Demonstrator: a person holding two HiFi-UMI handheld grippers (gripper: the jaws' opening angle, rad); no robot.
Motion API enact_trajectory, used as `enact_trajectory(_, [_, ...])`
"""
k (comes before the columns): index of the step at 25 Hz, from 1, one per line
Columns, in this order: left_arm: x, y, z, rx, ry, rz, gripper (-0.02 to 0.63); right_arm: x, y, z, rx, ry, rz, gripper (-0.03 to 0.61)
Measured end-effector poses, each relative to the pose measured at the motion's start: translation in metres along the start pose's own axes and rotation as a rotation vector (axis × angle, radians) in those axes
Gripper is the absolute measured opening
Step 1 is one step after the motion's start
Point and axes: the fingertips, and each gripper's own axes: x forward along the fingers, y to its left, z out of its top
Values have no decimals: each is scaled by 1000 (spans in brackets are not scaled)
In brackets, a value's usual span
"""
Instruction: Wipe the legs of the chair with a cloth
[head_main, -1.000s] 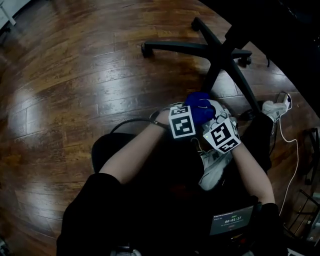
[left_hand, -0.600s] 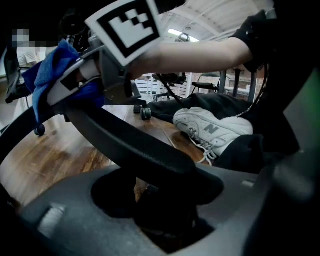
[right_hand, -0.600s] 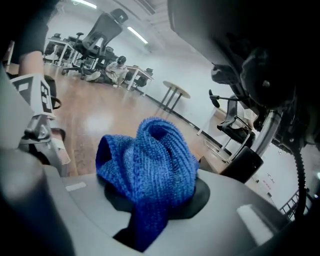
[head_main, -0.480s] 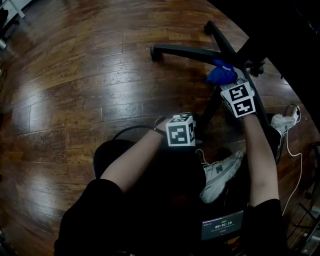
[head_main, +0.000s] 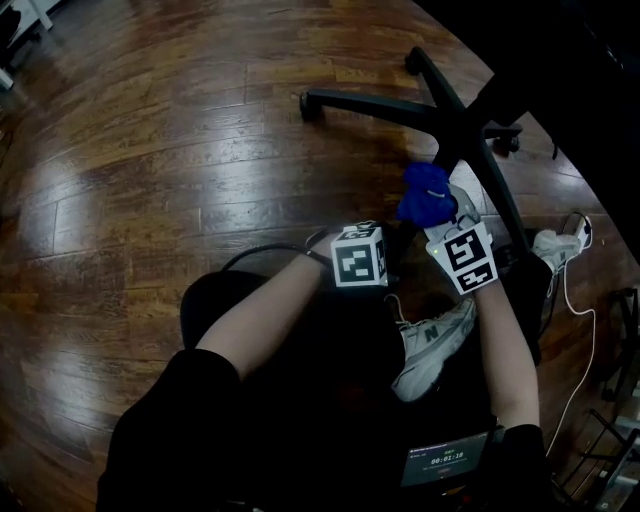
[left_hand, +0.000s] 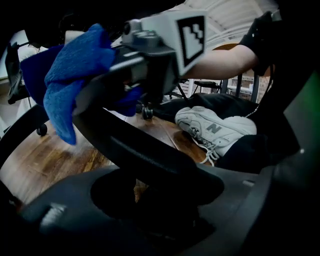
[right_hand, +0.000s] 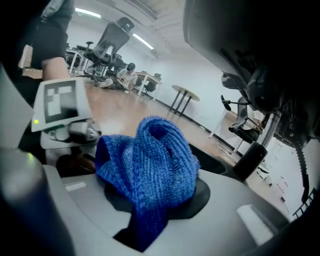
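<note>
Mostly cloth (right_hand: 150, 155) hides right gripper (right_hand: 155, 197); chair leg (left_hand: 140, 155) dim.

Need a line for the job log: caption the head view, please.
Right tool holds a blue cloth at a black chair leg while left tool grips the same leg.

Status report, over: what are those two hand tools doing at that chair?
Left gripper clamped on black plastic chair leg. Right gripper pinches blue microfibre cloth, over that leg. White sneaker close beside, not blocking.
</note>
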Motion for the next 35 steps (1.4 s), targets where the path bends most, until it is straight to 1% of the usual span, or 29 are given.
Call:
enact_trajectory(3, [0,1,1,-1,-2,4,276,-18,49,0,-3,-24,83,95])
enact_trajectory(7, [-3,1,3,-1,-4,8,276,-30,99,3,-46,-26,202,95])
enact_trajectory(9, [-3,1,3,-4,-1,15,276,-33,108,3,-38,-30,232,95])
enact_trajectory(12, [-2,0,4,-5,4,9,276,-31,103,4,-19,-43,250,92])
enact_trajectory(14, [-2,-1,6,-5,4,-3,276,-25,89,5,-4,-46,235,92])
enact_trajectory(16, [-2,-2,6,-4,4,-14,276,-16,63,6,31,-47,185,94])
enact_trajectory(18, [-2,-2,6,0,4,-23,276,-4,20,3,85,-47,100,94])
enact_trajectory(21, [-2,-2,3,10,12,-37,276,10,-59,-2,191,-57,-38,94])
enact_trajectory(23, [-1,-3,2,13,14,-50,276,17,-100,-5,260,-61,-97,94])
enact_trajectory(24, [-1,-3,2,16,12,-56,276,20,-112,-5,283,-59,-107,94])
enact_trajectory(26, [-2,-4,2,19,6,-70,276,22,-118,-4,287,-44,-107,94])
enact_trajectory(30, [-1,-4,-1,12,-2,-82,278,22,-107,-3,281,-33,-118,95])
enact_trajectory(33, [2,-4,1,7,3,-63,278,12,-81,-5,277,-39,-74,95])
enact_trajectory(35, [1,-4,2,2,4,-49,277,3,-53,-5,273,-45,-31,95])
